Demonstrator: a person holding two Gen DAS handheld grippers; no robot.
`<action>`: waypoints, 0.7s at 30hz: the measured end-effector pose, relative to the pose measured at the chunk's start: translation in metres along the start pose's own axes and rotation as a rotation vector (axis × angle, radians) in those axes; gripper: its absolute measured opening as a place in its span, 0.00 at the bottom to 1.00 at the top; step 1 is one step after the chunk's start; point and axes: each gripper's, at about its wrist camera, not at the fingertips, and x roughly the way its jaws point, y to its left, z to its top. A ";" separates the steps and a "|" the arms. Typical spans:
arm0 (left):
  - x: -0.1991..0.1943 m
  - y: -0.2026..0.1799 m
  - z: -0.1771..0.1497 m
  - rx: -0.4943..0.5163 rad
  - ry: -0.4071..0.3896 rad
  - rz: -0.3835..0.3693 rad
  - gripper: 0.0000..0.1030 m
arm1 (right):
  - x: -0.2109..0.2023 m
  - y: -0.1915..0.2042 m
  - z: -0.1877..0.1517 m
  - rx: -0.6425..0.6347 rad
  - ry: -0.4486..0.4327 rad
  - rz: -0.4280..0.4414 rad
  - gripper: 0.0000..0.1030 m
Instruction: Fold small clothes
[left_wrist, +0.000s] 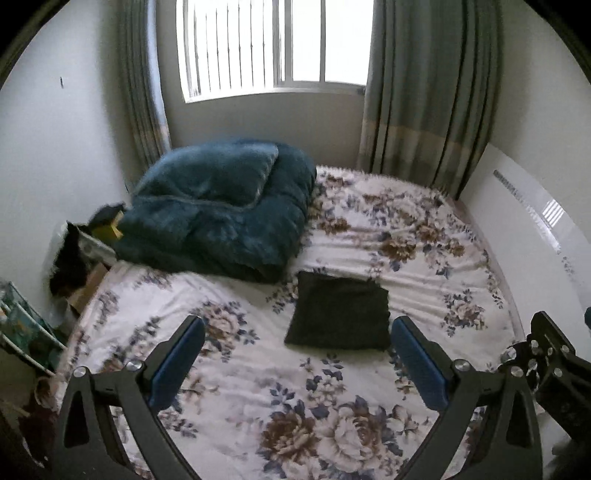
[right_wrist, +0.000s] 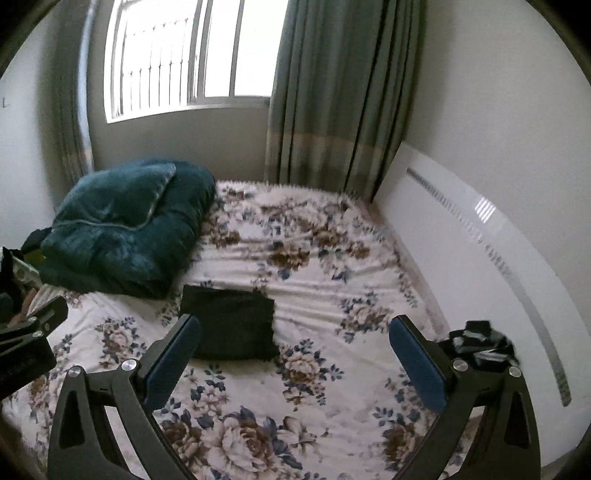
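Observation:
A dark folded garment (left_wrist: 339, 312) lies flat as a neat rectangle on the floral bedsheet (left_wrist: 258, 369); it also shows in the right wrist view (right_wrist: 231, 321). My left gripper (left_wrist: 297, 328) is open and empty, held above the bed just short of the garment. My right gripper (right_wrist: 293, 326) is open and empty, with the garment beyond its left finger. A small crumpled dark garment (right_wrist: 480, 345) lies at the bed's right edge, behind the right finger.
A folded teal blanket (left_wrist: 221, 210) sits at the bed's back left. A white headboard panel (right_wrist: 480, 240) runs along the right side. Curtains (left_wrist: 428, 92) and a window are behind. Clutter and boxes (left_wrist: 85, 266) stand left of the bed.

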 end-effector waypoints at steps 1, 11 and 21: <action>-0.012 0.001 0.000 -0.001 -0.013 0.000 1.00 | -0.015 -0.003 0.000 0.005 -0.008 0.008 1.00; -0.094 -0.004 -0.010 0.023 -0.072 -0.007 1.00 | -0.120 -0.023 -0.002 0.009 -0.079 0.038 1.00; -0.120 -0.007 -0.019 0.032 -0.087 -0.005 1.00 | -0.157 -0.035 -0.005 0.016 -0.101 0.050 1.00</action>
